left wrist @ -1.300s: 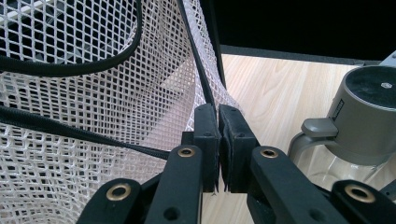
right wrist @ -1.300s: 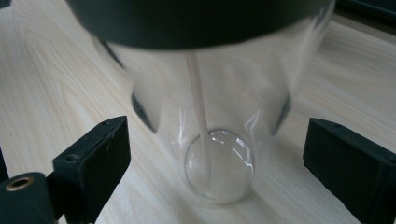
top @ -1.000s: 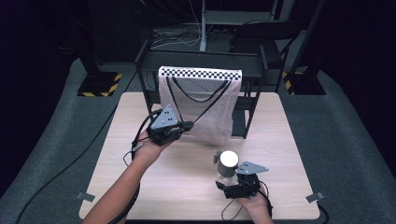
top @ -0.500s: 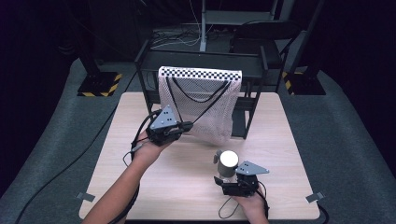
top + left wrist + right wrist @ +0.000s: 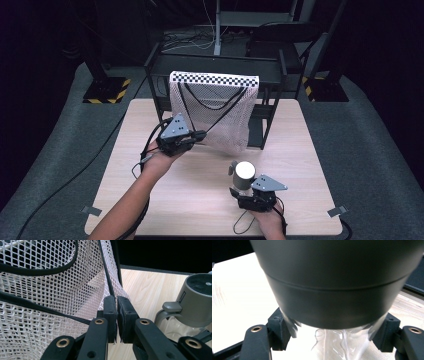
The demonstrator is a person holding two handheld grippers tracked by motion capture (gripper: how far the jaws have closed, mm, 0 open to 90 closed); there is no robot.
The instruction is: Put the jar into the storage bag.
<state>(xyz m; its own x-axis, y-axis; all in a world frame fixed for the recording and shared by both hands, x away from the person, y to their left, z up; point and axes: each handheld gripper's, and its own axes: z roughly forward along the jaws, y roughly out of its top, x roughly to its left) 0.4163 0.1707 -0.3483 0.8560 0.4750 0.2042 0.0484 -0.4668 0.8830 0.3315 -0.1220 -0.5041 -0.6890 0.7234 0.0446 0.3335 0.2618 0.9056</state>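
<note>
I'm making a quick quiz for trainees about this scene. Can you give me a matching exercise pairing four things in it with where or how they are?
Things:
1. left gripper
2. right gripper
3. mesh bag
4. checkered strip

States:
A. along the bag's top edge
B. hanging from the black rack
C. shut on the bag's edge
D. around a clear bottle with a grey lid

Pairs: 1-C, 2-D, 3-B, 4-A
</note>
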